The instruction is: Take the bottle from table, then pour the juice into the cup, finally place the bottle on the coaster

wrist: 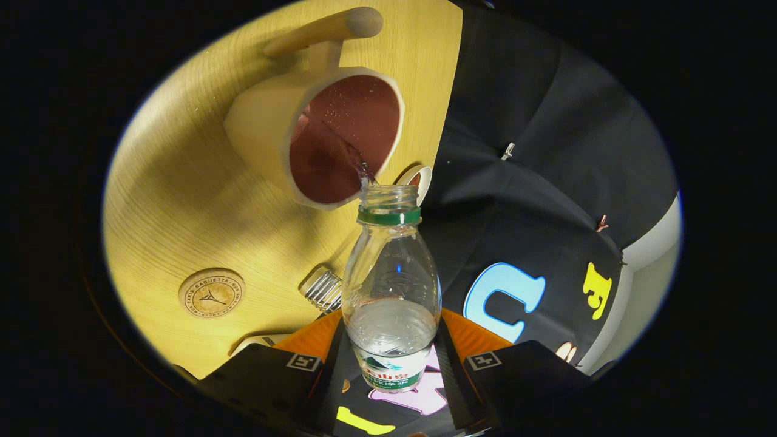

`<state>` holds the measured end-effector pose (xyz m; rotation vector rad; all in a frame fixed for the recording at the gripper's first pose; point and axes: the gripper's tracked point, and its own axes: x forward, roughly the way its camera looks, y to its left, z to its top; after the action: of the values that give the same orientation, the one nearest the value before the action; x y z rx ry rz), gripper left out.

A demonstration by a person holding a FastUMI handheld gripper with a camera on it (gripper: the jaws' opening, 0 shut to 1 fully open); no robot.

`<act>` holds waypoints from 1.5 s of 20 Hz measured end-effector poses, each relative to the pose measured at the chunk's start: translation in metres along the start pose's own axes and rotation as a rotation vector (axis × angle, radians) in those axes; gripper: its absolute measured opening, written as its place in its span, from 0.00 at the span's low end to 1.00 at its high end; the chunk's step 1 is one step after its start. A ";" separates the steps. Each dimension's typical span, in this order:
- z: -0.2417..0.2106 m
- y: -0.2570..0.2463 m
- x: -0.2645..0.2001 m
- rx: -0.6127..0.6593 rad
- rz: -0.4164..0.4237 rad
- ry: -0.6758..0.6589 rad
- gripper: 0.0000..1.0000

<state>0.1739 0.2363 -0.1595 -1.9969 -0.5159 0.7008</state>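
Midway, the tool [391, 364] is clamping both fingers on the tilted bottle [391, 285], which is pouring a thin stream into the cup [315, 130] on the counter [182, 194]; the coaster [211, 294] is waiting nearby, unused.

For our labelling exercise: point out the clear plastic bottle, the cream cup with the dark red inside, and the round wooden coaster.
clear plastic bottle [391, 273]: gripper view, its clear shoulder.
cream cup [261, 121]: gripper view, its outer wall.
round wooden coaster [211, 294]: gripper view, its stamped top.
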 end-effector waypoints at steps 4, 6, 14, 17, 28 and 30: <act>0.001 -0.003 0.002 -0.040 -0.002 -0.008 0.72; 0.004 -0.005 0.000 -0.072 -0.003 -0.017 0.72; 0.017 -0.009 -0.001 -0.156 -0.012 -0.050 0.72; 0.017 -0.008 -0.002 -0.169 -0.016 -0.056 0.72; 0.020 -0.008 -0.003 -0.187 -0.011 -0.053 0.72; 0.022 -0.007 -0.004 -0.196 -0.010 -0.053 0.71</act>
<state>0.1562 0.2517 -0.1614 -2.1609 -0.6465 0.7217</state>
